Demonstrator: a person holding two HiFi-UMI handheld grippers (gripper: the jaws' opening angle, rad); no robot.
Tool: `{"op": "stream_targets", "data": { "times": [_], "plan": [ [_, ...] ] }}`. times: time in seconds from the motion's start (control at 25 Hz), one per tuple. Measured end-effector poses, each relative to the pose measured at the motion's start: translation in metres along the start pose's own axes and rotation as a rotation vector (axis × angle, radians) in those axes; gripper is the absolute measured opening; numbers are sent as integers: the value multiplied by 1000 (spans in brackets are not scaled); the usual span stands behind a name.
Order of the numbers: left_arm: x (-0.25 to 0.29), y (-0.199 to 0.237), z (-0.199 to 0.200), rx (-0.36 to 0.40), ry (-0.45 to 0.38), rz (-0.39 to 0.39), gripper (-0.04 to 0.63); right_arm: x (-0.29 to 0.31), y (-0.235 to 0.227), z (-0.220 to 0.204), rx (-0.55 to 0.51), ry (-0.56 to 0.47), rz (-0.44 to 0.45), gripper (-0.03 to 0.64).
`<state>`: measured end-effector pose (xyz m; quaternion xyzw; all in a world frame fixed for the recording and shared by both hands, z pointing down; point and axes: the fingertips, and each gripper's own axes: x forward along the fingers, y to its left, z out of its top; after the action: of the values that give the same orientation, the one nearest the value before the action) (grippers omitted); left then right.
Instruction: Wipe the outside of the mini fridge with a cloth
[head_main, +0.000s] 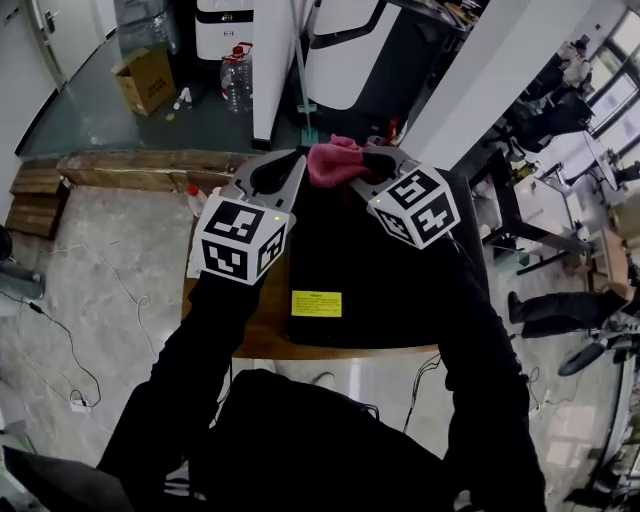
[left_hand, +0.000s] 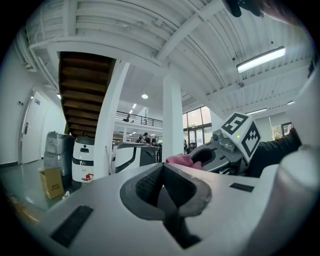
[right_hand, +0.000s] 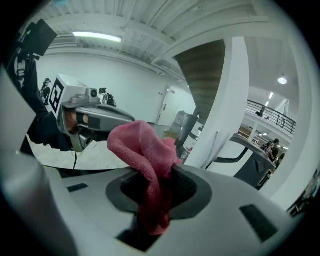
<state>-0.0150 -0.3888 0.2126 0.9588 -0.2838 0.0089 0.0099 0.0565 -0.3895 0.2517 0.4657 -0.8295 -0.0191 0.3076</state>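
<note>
Pink cloth (right_hand: 142, 150) bunched between jaws of right gripper (right_hand: 159, 185); left gripper (left_hand: 162, 172) closed.

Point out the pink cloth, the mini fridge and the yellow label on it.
pink cloth (right_hand: 141, 146): right gripper view, on its bunched upper fold.
mini fridge (head_main: 375, 275): head view, on its bare black top.
yellow label (head_main: 316, 303): head view, on the middle of the sticker.

Mini fridge (head_main: 380, 265) top seems open below; white pillar (head_main: 500, 70) stands beyond.
</note>
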Motion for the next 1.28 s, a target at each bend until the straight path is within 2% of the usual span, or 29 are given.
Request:
{"op": "stream_targets", "data": {
  "times": [0.16,0.28,0.6,1.04,1.28],
  "plan": [
    [11,30,-20,-19,34,-24,6,47,1,-16,-6,114,60,106],
    [16,43,-35,-42,59,-41,6,69,0,-23,-6,158,59,105],
    [18,34,-50,-59,100,-75,5,80,0,-37,-51,217,29,98],
    [17,-27,-25,-54,117,-35,5,41,-14,-66,-201,293,-12,95],
    [23,-80,-14,-52,118,-21,6,-2,-47,-105,-206,318,-38,95]
  ]
}}
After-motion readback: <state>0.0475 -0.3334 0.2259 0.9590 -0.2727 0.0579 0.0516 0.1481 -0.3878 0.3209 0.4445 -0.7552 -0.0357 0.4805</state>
